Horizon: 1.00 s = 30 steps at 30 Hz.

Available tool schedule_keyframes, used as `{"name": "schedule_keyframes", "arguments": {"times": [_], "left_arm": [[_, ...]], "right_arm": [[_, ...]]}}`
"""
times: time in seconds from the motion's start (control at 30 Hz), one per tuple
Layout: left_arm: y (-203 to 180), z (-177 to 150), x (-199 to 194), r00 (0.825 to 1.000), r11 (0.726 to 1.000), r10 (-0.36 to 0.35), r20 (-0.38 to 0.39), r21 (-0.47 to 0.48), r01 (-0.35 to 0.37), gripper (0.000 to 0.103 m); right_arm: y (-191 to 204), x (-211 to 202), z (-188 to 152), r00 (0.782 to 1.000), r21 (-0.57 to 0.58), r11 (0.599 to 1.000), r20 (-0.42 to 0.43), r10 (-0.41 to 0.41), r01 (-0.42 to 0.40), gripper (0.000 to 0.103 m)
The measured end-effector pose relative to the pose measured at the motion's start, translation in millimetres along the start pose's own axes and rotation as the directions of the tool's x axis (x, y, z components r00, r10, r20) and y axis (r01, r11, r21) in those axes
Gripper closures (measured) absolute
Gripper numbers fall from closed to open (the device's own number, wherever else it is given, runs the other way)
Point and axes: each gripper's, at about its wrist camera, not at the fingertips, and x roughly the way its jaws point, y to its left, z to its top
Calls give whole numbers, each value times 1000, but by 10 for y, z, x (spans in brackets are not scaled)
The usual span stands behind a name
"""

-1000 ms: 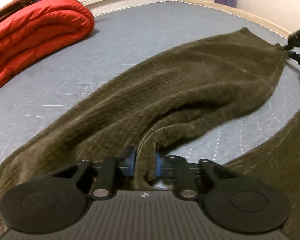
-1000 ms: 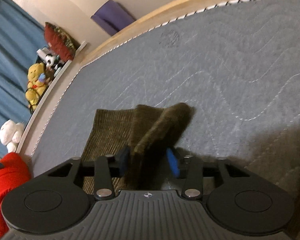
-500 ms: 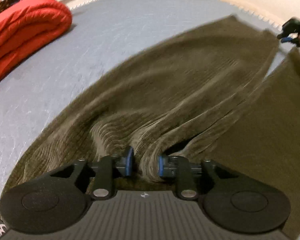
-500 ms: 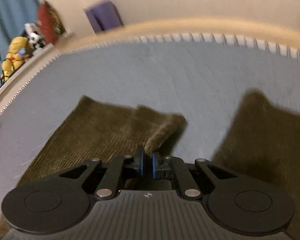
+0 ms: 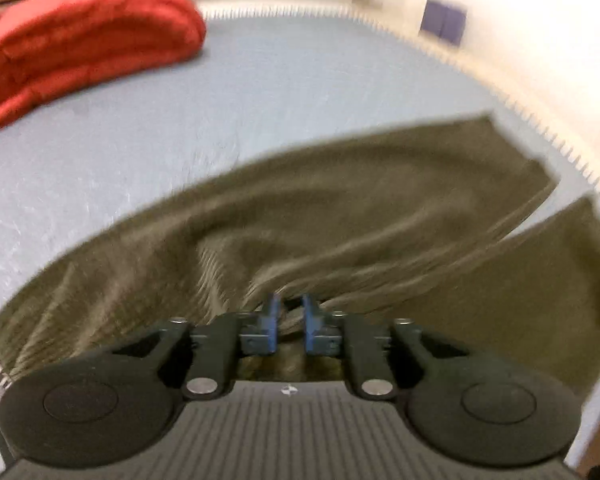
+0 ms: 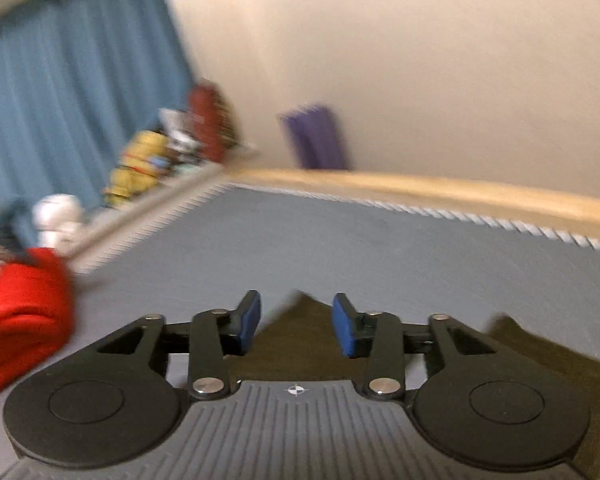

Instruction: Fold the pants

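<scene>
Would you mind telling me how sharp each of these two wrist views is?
Left wrist view: motion-smeared pants and red blanket, while the left gripper body stays crisp. Right wrist view: heavier blur on the curtain and toys, with fisheye bending of the bed edge.

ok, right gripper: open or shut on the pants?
Open. The right gripper has just been opening; its blue pads stand apart, clear of the pants below.

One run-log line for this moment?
left gripper: jaws just closing, pants fold pinched | right gripper: jaws just opened, empty | pants on bed
</scene>
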Motion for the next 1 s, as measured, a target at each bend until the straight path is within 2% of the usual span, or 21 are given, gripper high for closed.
{"name": "schedule_keyframes", "arguments": {"times": [0.03, 0.07, 0.17, 0.27, 0.33, 0.43, 0.53, 0.63, 0.67, 0.7, 0.73, 0.77, 0.8, 0.83, 0.87, 0.9, 1.0], "left_arm": [[-33, 1, -167, 1000, 1000, -3, 29, -8, 3, 62], [-62, -14, -331, 998, 1000, 5, 57, -12, -5, 61], [-85, -117, -746, 993, 998, 56, 107, -36, -53, 60], [30, -282, -1234, 979, 985, 141, 146, -125, -123, 60], [71, -406, -1556, 965, 972, 190, 178, -174, -159, 58], [150, -641, -2041, 934, 944, 279, 225, -240, -224, 57], [279, -805, -2454, 913, 917, 337, 231, -302, -262, 57], [413, -847, -2729, 908, 905, 347, 236, -337, -258, 58], [443, -848, -2787, 903, 907, 352, 247, -329, -264, 59], [491, -859, -2843, 891, 905, 372, 262, -318, -285, 71], [552, -888, -2899, 879, 899, 393, 270, -311, -307, 91], [646, -905, -2917, 873, 896, 405, 272, -309, -320, 97], [763, -921, -2929, 877, 897, 398, 270, -315, -310, 100], [894, -936, -2897, 884, 899, 386, 265, -326, -294, 100], [1040, -952, -2833, 890, 898, 375, 258, -339, -280, 101], [1165, -965, -2753, 893, 896, 372, 252, -348, -275, 101], [1593, -1039, -2423, 909, 886, 348, 231, -398, -238, 100]], "right_arm": [[101, -172, 25, 998, -22, 998, 21, 61, -61, 51], [184, -319, 35, 993, -42, 993, 32, 113, -111, 48], [424, -571, 101, 972, -69, 970, 27, 234, -231, 41], [729, -801, 61, 939, -66, 937, -23, 342, -343, 41], [1012, -962, -2, 910, -109, 903, -55, 411, -415, 41], [1426, -1353, -83, 860, -190, 840, -73, 505, -509, 41], [1713, -1712, -243, 793, -207, 766, -118, 598, -609, 41], [1950, -2018, -491, 720, -215, 687, -185, 669, -694, 41], [2009, -2103, -589, 697, -223, 661, -209, 686, -716, 41], [2067, -2161, -692, 677, -232, 637, -231, 699, -736, 42], [2132, -2211, -820, 661, -243, 614, -257, 706, -751, 44], [2195, -2257, -940, 648, -257, 595, -284, 707, -762, 52], [2271, -2304, -1057, 636, -277, 573, -314, 705, -771, 60], [2346, -2314, -1158, 625, -288, 554, -342, 702, -781, 64], [2410, -2389, -1252, 606, -289, 533, -373, 702, -795, 72], [2467, -2401, -1351, 576, -283, 502, -415, 704, -817, 75], [2656, -2455, -1645, 517, -296, 424, -492, 701, -856, 75]]}}
